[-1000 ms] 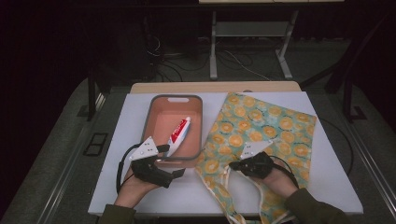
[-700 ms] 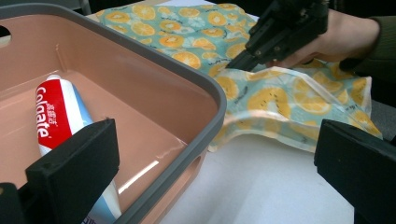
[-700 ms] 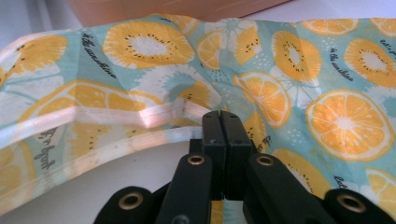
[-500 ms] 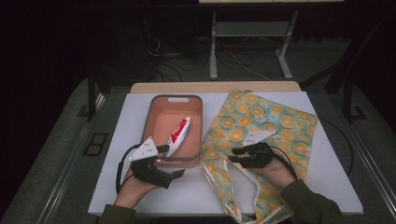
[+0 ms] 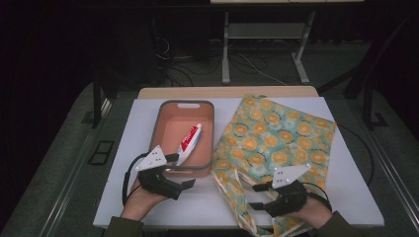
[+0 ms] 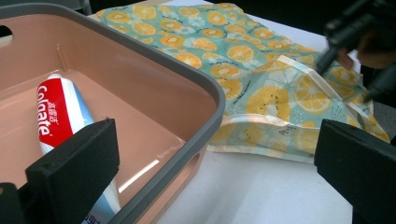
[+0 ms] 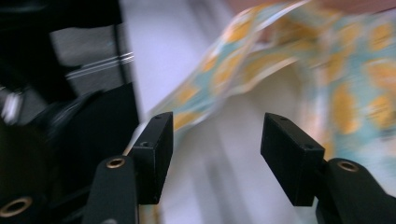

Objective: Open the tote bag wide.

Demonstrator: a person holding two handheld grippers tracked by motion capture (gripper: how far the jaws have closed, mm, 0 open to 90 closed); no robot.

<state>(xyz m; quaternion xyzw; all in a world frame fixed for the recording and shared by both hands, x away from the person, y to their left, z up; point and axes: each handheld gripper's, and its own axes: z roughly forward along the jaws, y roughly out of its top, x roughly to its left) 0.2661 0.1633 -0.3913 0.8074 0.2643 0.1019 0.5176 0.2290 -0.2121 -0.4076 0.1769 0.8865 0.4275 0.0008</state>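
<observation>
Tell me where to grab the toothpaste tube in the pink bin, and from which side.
Grip the toothpaste tube across its red-and-white middle, coming from above. It lies flat and slanted on the floor of the bin, whose raised walls block a sideways approach. The left hand-held gripper, jaws open at the bin's near rim, looks best placed, turned so its jaws straddle the tube's narrow width.

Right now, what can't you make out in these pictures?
- Toothpaste tube: lower end hidden behind the left gripper's near jaw, left gripper view.
- Orange-print bag: handles run under the right gripper and past the bottom edge, high view; its opening is smeared by motion blur, right gripper view.
- Tray: small print on the tube inside it is too small, high view.
</observation>
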